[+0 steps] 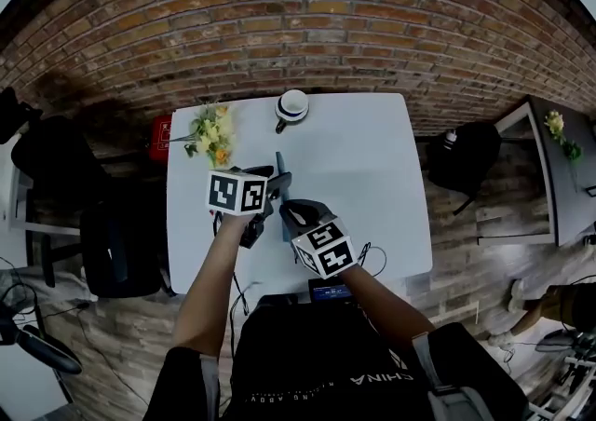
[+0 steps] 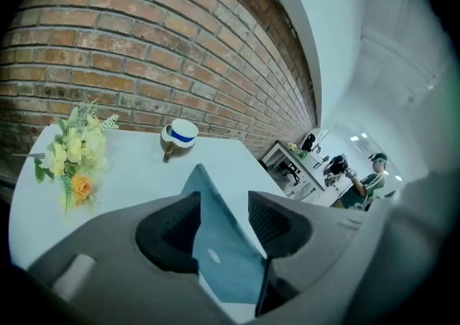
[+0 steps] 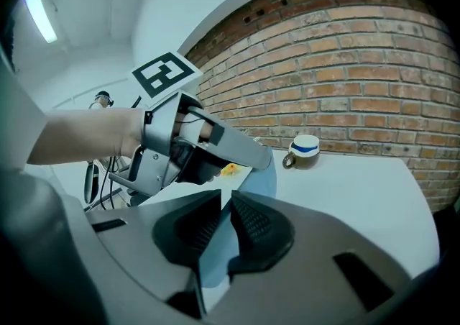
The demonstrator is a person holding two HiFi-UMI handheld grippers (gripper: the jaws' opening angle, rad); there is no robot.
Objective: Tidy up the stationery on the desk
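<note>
My right hand-held gripper was pressed almost together, pinching the near edge of the flat blue folder; it may have been a thin book, I could not tell which. The folder stood on edge, apparently lifted clear of the surface. Its long axis ran from 6 to 12 o'clock, pointing away toward the mug. My left hand-held gripper was spread wide and straddled the same folder from 9 o'clock, with neither pad pressing it. Both were at the folder, but only the right one held it. I judged that the next move depended on that straddle: the left jaws only had to close to share the hold. The flowers crowded 11 o'clock. The bare surface from 1 to 3 o'clock gave the most room, and its near edge lay close at 6 o'clock.
</note>
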